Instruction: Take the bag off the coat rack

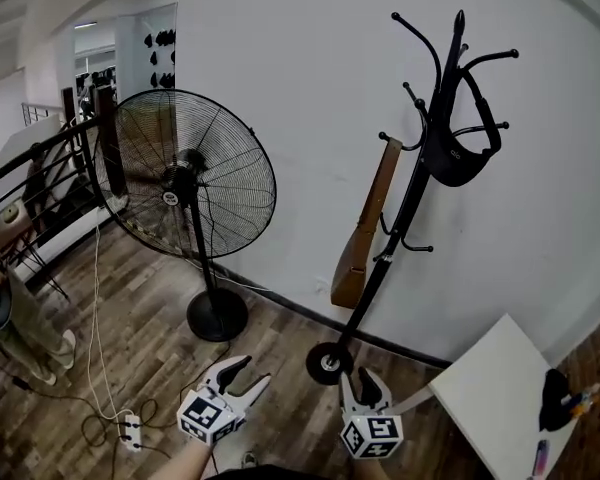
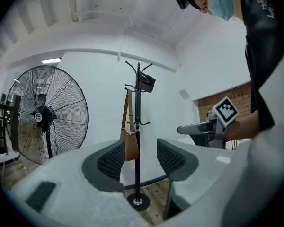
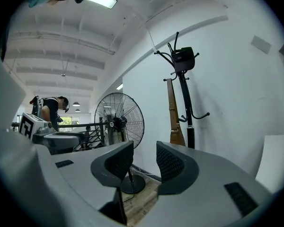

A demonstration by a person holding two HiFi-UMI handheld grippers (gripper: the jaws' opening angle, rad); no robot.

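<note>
A black coat rack point(image 1: 412, 203) stands against the white wall. A small black bag point(image 1: 458, 158) hangs from its upper hooks, and a brown bag point(image 1: 363, 230) hangs by a long strap lower on its left side. My left gripper point(image 1: 242, 376) and right gripper point(image 1: 365, 383) are held low, short of the rack's round base point(image 1: 328, 363). Both are open with nothing between the jaws. In the left gripper view the rack's pole point(image 2: 137, 141) shows through the gap, with the brown bag point(image 2: 130, 143) just left of it. The right gripper view has the black bag point(image 3: 183, 58) high up.
A large black pedestal fan point(image 1: 185, 178) stands left of the rack. A white table point(image 1: 505, 393) with small items is at the lower right. A power strip point(image 1: 130, 430) and cables lie on the wooden floor at the left, near a railing point(image 1: 40, 168) and a person point(image 1: 10, 313).
</note>
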